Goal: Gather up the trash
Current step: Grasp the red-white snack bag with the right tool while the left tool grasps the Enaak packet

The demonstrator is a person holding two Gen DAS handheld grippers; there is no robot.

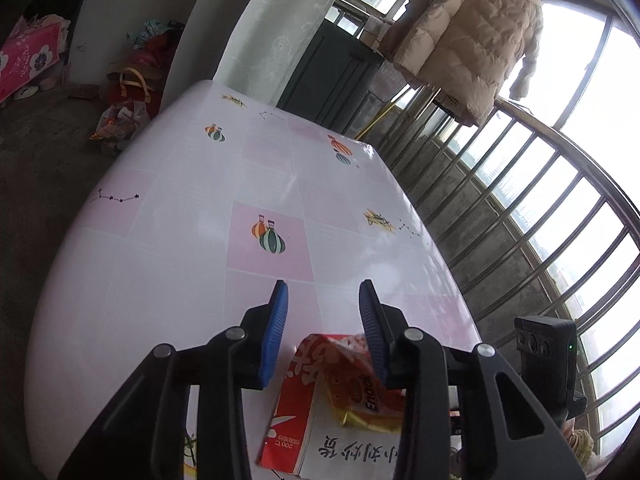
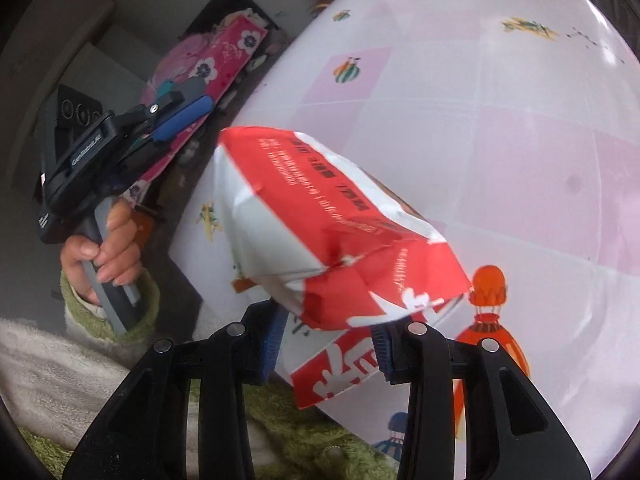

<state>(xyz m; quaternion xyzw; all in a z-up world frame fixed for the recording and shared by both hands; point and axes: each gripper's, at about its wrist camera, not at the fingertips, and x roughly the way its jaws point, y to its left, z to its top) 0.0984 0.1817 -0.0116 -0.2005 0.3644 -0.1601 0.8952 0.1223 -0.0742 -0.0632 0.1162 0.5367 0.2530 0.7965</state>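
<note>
Here, left wrist view:
Left tongs (image 1: 323,286): blue pads parted over the desk, nothing pressed between them, released.
Paper bag (image 1: 296,412): red and white, printed, low in the frame between the black arms of the tongs, its mouth toward the camera; whether it lies on the desk or is lifted cannot be told from this side.
Snack wrapper (image 1: 366,400): yellow and orange, inside the bag's mouth, just beside the right-hand pad.
Desk (image 1: 180,240): glossy pink-and-white cover with balloon and star prints.
Coat (image 1: 468,36): beige, quilted, hanging by the window bars beyond the far edge of the desk.
Floor clutter (image 1: 128,100): bags and cloth heaped well apart from the desk, at left.

Right wrist view:
Right tongs (image 2: 328,344): clenched on the lower end of the paper bag (image 2: 320,224), one blue pad on each side.
Paper bag: crumpled, puffed, held up over the near edge of the desk (image 2: 500,120).
Left tongs (image 2: 182,116): seen at upper left, off the desk's edge, apart from the bag.
Hand (image 2: 106,248): wrapped around the grey handle of the left tongs.
Sleeve (image 2: 92,320): green, fleecy, at the wrist.
</note>
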